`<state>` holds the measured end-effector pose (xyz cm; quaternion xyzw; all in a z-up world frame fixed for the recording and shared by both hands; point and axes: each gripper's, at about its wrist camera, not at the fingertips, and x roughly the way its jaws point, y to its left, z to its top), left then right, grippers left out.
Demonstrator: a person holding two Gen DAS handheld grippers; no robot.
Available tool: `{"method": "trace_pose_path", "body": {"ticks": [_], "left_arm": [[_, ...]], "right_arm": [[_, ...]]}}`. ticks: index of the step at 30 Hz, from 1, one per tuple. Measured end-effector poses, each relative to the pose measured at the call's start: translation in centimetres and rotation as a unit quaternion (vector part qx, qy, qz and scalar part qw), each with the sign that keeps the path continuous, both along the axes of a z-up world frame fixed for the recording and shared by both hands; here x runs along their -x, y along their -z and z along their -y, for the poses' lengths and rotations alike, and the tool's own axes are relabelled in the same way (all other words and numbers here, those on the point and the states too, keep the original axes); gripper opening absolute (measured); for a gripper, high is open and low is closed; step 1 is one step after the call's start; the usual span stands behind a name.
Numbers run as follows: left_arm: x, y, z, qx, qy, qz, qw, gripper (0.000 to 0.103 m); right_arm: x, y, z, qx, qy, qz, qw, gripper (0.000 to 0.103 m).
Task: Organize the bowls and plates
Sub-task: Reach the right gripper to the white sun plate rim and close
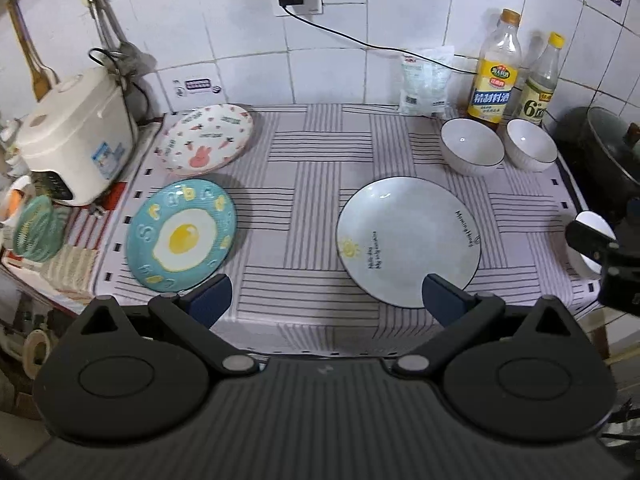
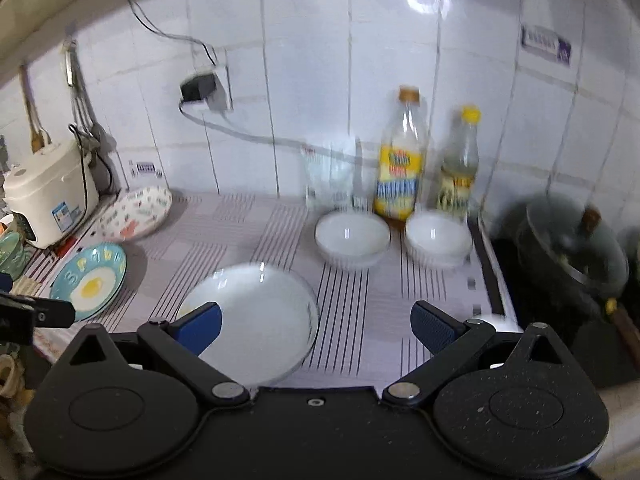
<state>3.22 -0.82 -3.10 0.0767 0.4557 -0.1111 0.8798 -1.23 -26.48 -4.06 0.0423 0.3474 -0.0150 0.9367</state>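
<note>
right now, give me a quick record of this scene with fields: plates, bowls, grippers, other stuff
plates: egg plate front left; rabbit plate behind it, tilted with its far edge raised; white plate front centre
bowls: two white bowls side by side at back right, upright, not stacked
left gripper: open, holding nothing, at the table's near edge
right gripper: open, holding nothing, view blurred
other: two bottles by the wall, rice cooker far left, dark pot far right
</note>
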Motion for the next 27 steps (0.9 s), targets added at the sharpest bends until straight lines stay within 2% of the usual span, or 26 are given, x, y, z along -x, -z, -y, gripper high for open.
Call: {"method": "trace_pose_path", "body": {"ticks": [4,8,11,15,18,21,23,24,26,27], "left_arm": [[-1.4,1.1,0.6,-0.009,0.003,0.002,1.0000,0.103],[-3.1,2.9,1.0,-0.023,0.004,-0.009,0.9997,0.103],[-4.0,4.2,1.2,-0.028,0.002,-0.018,0.9994,0.103],[-5.5,6.8,1.7,-0.036,-0.013,-0.037,0.9986,0.099],[-7.0,9.0,2.2,-0.047,-0.027,-0.047,0.9975,0.092],[-8.2,11.1,2.2,-0.033,-0.039,-0.057,0.9971,0.092],[-8.8,12.7,2.3,-0.025,-0.037,-0.054,0.9975,0.090],[-9.0,13.4,2.5,-0.028,-0.042,-0.047,0.9976,0.085],[-9.2,14.7,3.0,-0.026,-0.027,-0.036,0.9986,0.084],[-9.5,15.5,3.3,-0.027,-0.015,-0.041,0.9987,0.084]], "right_arm": [[-0.9,1.4,0.4,0.021,-0.027,0.044,0.998,0.103],[-2.3,2.8,0.7,0.024,-0.034,0.043,0.998,0.103],[-3.0,4.1,0.9,0.003,-0.043,0.039,0.998,0.103],[-4.8,7.5,0.8,-0.026,-0.060,0.002,0.998,0.102],[-6.0,10.7,0.7,-0.056,-0.071,-0.036,0.995,0.101],[-7.2,13.8,1.2,-0.122,-0.073,-0.073,0.987,0.093],[-7.7,15.3,1.2,-0.140,-0.077,-0.081,0.984,0.090],[-8.0,15.9,1.1,-0.145,-0.078,-0.085,0.983,0.086],[-8.3,17.1,1.1,-0.157,-0.071,-0.092,0.981,0.078],[-8.5,17.7,1.2,-0.167,-0.064,-0.096,0.979,0.068]]}}
